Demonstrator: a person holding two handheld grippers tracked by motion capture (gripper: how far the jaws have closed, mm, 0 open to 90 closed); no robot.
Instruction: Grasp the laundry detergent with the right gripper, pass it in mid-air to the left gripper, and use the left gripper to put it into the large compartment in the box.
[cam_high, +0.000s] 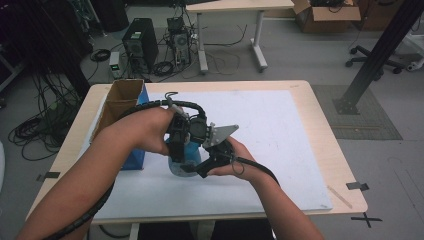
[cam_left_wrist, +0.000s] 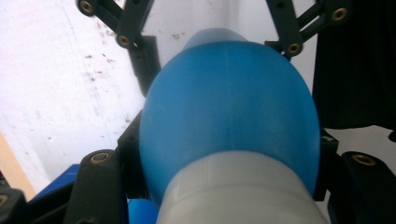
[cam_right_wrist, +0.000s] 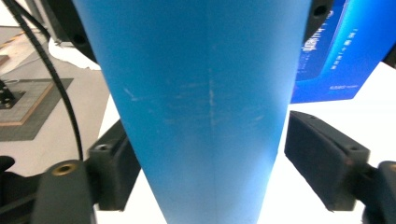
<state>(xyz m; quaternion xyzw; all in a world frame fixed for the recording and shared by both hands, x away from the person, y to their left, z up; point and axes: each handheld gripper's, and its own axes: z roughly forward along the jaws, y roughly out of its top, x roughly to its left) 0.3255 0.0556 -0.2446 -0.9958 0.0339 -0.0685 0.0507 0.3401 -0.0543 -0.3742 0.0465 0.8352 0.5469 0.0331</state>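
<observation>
Blue plastic bottle (cam_left_wrist: 229, 116) hangs over the white mat (cam_high: 280, 130), beside the blue box (cam_right_wrist: 336, 51), clamped by my left gripper (cam_high: 181, 150). My right gripper (cam_high: 212, 162) stands released around it; a regrip seems next.

High view looks forward and down over the whole surface (cam_high: 300, 125). Both gripper views sit tight against the same blue bottle (cam_left_wrist: 229, 112), from opposite ends.

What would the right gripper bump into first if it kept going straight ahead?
Probably the blue bottle: it stands right between the right gripper's jaws, with a gap at one pad, so going on would most likely push the gripper's body against it. Depth is hard to judge.
</observation>
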